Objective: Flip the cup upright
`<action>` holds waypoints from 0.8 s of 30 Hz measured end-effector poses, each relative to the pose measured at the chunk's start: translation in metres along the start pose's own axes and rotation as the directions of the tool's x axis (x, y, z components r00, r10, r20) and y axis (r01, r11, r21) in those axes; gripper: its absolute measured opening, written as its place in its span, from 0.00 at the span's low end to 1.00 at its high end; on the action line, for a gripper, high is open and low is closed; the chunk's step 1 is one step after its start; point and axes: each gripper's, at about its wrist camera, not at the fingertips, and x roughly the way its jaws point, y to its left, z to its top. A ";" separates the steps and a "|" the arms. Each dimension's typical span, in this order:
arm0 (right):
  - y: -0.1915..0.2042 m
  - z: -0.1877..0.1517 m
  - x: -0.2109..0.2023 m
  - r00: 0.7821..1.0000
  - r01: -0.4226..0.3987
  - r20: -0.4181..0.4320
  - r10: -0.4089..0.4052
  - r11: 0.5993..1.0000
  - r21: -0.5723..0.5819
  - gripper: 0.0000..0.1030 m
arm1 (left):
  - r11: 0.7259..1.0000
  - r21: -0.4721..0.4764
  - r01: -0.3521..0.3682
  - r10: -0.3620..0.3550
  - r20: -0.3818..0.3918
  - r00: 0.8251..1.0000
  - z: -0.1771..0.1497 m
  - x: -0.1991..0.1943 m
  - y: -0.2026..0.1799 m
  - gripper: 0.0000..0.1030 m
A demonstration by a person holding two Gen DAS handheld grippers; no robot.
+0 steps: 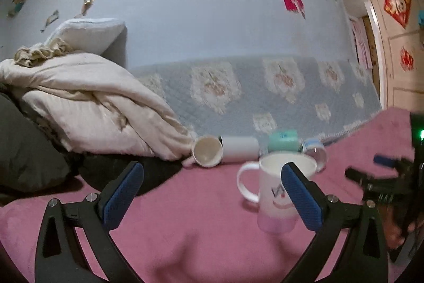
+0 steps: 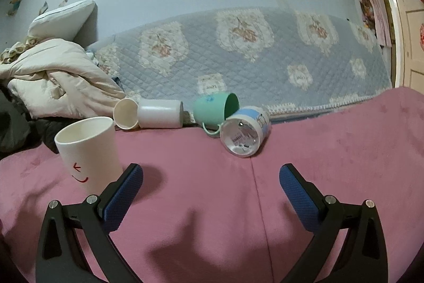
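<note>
A white mug with a red smile mark [image 1: 273,190] stands upright on the pink cover [image 1: 198,216]; it also shows in the right wrist view [image 2: 88,153]. My left gripper [image 1: 212,192] is open and empty, its right finger in front of that mug. Behind, several cups lie on their sides: a cream cup [image 2: 126,114], a white cup [image 2: 160,113], a green mug [image 2: 216,110] and a blue and white cup [image 2: 245,130]. My right gripper [image 2: 212,190] is open and empty, short of the blue and white cup. It shows blurred in the left wrist view [image 1: 381,171].
A heap of beige bedding [image 2: 53,81] and dark clothing [image 1: 31,150] lies at the left. A quilted blue floral cover [image 2: 238,52] runs along the wall behind the cups. A door [image 2: 408,31] stands at the far right.
</note>
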 end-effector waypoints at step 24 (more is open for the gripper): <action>0.015 0.001 -0.004 0.998 -0.054 0.013 0.054 0.998 -0.016 1.00 | 0.999 -0.036 -0.019 0.017 -0.050 0.999 -0.010 0.009 0.004 1.00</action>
